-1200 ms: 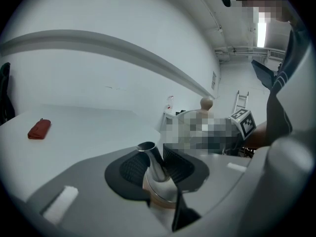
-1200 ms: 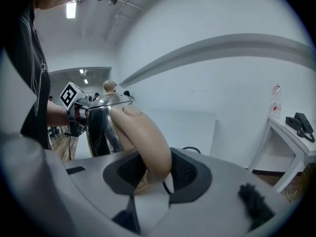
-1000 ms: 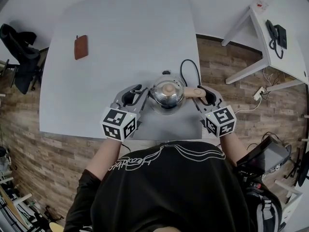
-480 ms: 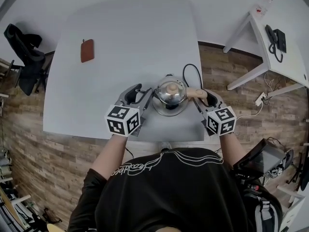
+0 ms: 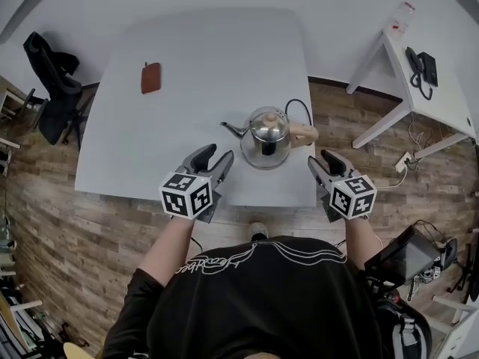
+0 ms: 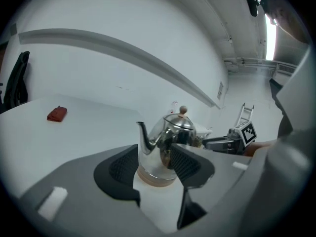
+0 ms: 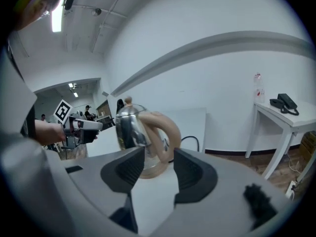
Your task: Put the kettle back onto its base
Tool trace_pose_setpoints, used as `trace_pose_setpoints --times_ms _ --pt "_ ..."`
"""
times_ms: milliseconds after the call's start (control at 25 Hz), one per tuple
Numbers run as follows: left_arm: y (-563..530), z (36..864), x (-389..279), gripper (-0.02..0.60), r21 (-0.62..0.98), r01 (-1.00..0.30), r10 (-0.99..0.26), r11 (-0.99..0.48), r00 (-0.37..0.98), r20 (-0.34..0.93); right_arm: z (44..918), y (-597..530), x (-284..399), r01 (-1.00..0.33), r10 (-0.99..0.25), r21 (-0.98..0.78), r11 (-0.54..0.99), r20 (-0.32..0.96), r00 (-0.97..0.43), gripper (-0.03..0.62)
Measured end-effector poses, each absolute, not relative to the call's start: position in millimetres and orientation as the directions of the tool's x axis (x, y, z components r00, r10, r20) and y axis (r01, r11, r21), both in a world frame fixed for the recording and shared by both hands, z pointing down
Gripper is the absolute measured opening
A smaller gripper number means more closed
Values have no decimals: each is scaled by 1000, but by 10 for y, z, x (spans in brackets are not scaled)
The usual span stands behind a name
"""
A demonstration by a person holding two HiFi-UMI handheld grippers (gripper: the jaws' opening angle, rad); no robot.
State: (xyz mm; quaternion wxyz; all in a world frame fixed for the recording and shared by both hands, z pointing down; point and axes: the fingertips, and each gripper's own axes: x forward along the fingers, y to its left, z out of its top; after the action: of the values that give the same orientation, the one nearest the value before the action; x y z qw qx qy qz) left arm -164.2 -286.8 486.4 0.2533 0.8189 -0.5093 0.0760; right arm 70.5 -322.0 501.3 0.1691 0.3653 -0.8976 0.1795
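The kettle (image 5: 268, 134) sits on its base (image 6: 155, 177) on the table (image 5: 150, 140), ahead of my left hand-held gripper (image 5: 215, 158) and right hand-held gripper (image 5: 326, 161), both opening with nothing between their jaws. The steel looks slick and rigid, so I'd grip the handle (image 5: 303, 133).

Bright, even overhead light fills the room. The white table (image 5: 202, 73) carries only a faint, soft shadow under the polished kettle (image 5: 267, 134), whose steel body shows small glints and dark reflections. A ceiling strip light (image 6: 270, 31) flares white at the upper right of the left gripper view, and a tube lamp (image 7: 57, 18) glares at the upper left of the right gripper view. All three views bow straight lines. Both gripper views fall to black at the corners, and their near foreground is soft.
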Motion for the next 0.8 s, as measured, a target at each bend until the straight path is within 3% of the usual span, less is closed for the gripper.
trace_pose_setpoints --times_ms 200,320,400,480,800 --pt "-2176 4448 -1276 191 383 -804 -758 -455 575 308 4465 -2393 486 -619 -547 -274 736 297 -782 179" --pt "-1691 4164 -1106 122 384 -782 -749 -491 604 273 4187 -1860 383 -549 -503 -325 770 220 -836 168" --pt "-1383 3979 -1029 59 368 -777 -752 -511 611 247 4015 -1539 352 -521 -489 -330 787 181 -853 47" --pt "-1102 3837 -946 8 378 -749 -732 -544 644 222 3907 -1259 331 -515 -482 -316 797 182 -857 9" --pt "-244 3651 -499 6 408 -628 -609 -663 769 194 3748 -366 292 -499 -444 -323 804 232 -866 6"
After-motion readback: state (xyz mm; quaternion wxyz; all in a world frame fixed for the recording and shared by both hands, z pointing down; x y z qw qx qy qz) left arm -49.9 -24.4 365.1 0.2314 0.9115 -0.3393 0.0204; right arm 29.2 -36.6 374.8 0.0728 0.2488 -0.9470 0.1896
